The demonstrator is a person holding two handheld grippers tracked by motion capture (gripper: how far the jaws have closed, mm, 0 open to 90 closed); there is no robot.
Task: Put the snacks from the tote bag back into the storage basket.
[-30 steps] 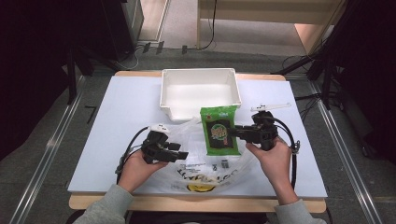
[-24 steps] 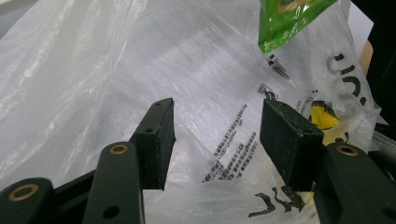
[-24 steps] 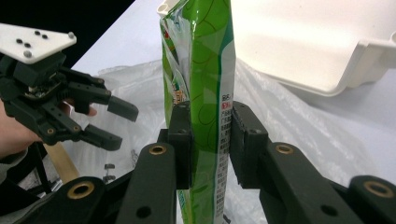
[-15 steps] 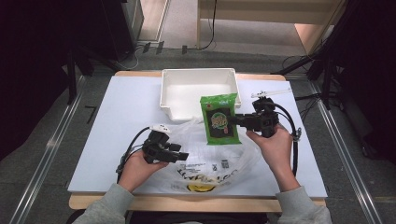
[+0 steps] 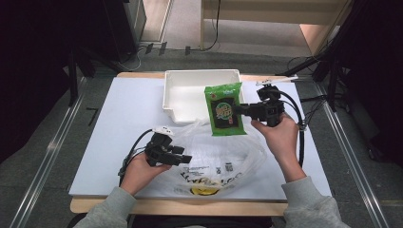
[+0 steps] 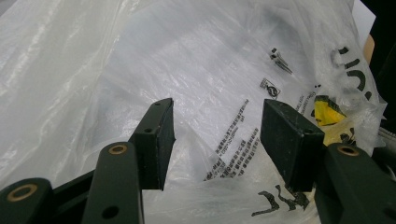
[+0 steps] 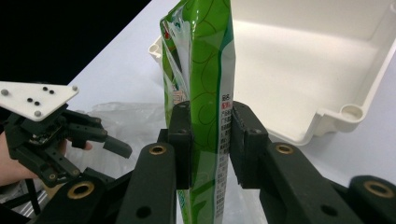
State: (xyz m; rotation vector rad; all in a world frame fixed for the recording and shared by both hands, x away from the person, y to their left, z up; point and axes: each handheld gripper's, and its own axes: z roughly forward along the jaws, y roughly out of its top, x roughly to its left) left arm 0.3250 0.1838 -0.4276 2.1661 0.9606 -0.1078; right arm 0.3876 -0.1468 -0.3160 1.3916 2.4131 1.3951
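The right claw (image 5: 239,109) is clenched on the green packet (image 5: 224,110), holding it upright above the tabletop's far edge beside the white bin (image 5: 199,95). The left claw (image 5: 186,158), released, rests on the plastic bag (image 5: 223,156), probably steadying it.

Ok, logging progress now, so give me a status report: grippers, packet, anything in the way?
Right gripper clamped on green packet, beside white bin. Left gripper open over plastic bag. Nothing in the way.
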